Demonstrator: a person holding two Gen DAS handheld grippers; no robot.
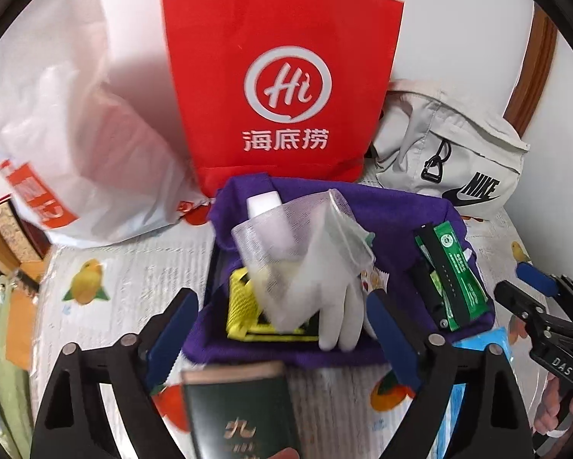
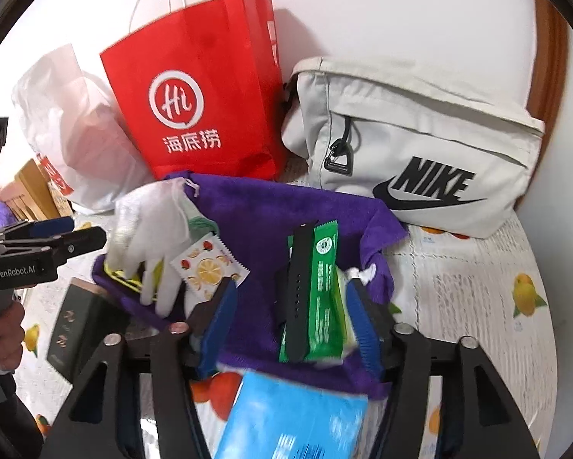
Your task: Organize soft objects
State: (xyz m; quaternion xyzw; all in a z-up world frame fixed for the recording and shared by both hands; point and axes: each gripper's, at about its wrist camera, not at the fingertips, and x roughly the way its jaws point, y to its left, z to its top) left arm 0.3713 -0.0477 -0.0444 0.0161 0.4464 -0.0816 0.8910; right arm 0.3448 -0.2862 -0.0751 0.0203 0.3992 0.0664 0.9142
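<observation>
A purple cloth [image 1: 393, 206] [image 2: 271, 214] lies spread on the table with small items on it. On its left part are a white glove [image 1: 340, 317] [image 2: 148, 225], a clear mesh pouch [image 1: 290, 244] and a yellow object [image 1: 240, 306]. A green packet [image 1: 458, 271] [image 2: 324, 290] and a black strap [image 2: 299, 290] lie on its right part. My left gripper [image 1: 282, 329] is open over the cloth's near edge, the glove's fingertips between its blue pads. My right gripper [image 2: 290, 325] is open, with the strap and green packet lying between its fingers.
A red paper bag [image 1: 282, 88] [image 2: 198, 107] stands behind the cloth, a white plastic bag [image 1: 75, 145] to its left and a pale Nike bag [image 2: 412, 145] to its right. A dark green box [image 1: 240, 413] and a blue packet [image 2: 290, 417] lie near.
</observation>
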